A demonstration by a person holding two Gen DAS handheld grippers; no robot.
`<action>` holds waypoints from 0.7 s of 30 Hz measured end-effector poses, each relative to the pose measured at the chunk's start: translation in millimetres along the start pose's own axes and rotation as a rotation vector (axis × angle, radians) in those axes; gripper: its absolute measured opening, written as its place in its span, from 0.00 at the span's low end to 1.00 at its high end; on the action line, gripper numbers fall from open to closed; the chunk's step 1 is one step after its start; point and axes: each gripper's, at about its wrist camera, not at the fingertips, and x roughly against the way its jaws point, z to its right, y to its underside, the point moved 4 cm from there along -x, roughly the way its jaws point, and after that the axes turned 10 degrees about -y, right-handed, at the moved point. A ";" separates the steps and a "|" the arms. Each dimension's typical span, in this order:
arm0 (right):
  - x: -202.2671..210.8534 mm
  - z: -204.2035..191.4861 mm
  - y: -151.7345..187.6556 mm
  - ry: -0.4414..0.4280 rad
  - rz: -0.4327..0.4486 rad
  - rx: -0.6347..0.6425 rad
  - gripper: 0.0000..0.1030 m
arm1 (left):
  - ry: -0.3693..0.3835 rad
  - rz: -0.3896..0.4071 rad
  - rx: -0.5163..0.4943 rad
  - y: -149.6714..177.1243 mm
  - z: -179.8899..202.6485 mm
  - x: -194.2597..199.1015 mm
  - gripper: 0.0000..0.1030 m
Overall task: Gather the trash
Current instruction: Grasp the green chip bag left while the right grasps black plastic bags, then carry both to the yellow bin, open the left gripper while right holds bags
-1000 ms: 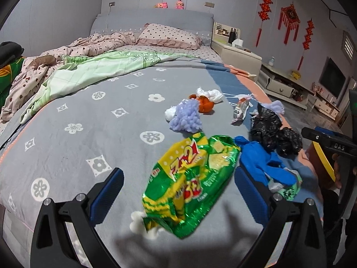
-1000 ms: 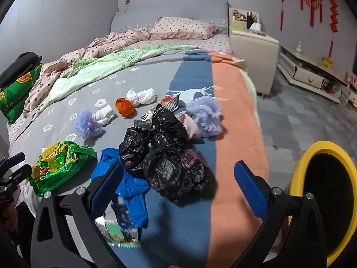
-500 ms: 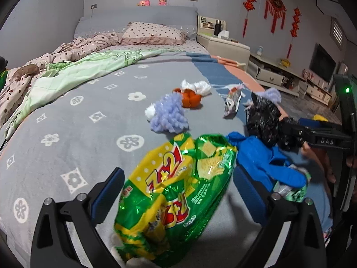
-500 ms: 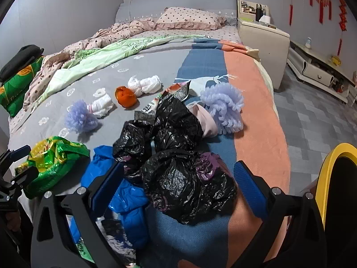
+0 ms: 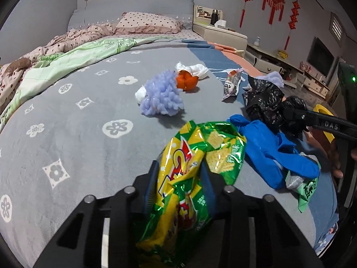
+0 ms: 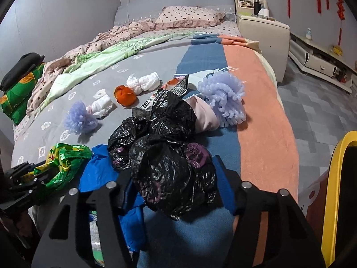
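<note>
Closing on both sides: left claw pinching snack wrapper on bed, right claw squeezing black bag there. Light, crinkly, slippery film; best gripped mid-bunch, where folds gathered.

A wide bed fills the room, spread with a grey flowered cover. A padded grey headboard stands against a pale grey wall, with a dotted pink pillow below it and a rumpled green quilt to the left. A cream nightstand sits beside the bed. Red knot ornaments hang on the right wall above a low white cabinet. The floor is grey tile.
</note>
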 end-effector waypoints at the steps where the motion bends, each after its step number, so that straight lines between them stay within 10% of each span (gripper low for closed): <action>1: 2.1 0.2 0.4 -0.007 0.002 -0.007 0.53 | -0.004 0.004 -0.010 0.6 1.7 1.0 0.26; 21: 87.5 -14.8 0.6 -0.136 0.074 -0.094 0.50 | 0.001 0.105 0.000 -13.6 -2.9 58.3 0.12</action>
